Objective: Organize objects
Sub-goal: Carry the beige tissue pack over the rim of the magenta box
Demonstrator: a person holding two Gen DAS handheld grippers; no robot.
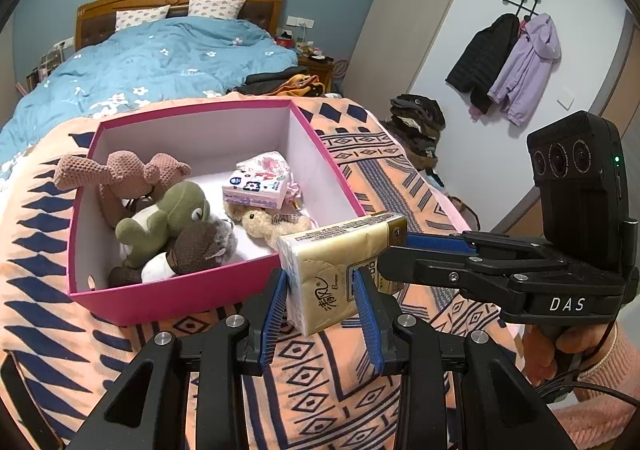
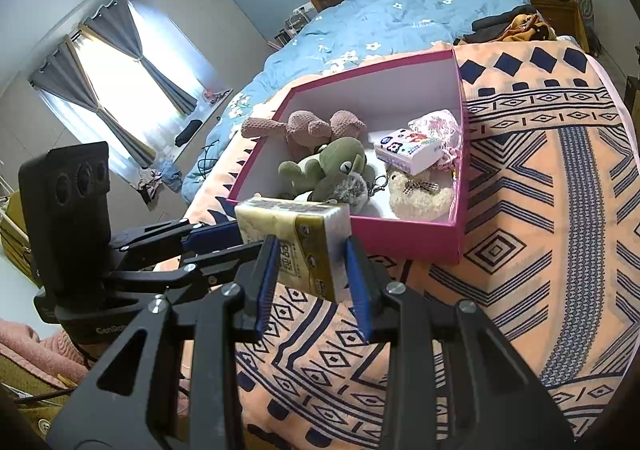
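Fingers of both the left gripper and the right gripper are closed on one tissue pack, held above the bed just beside the pink box. Plush toys are already boxed; this pack remains. It is a yellow, soft-wrapped, rectangular block.

We found the tissue pack just before the box's near wall; inside it the frog toy lay left of the small carton.
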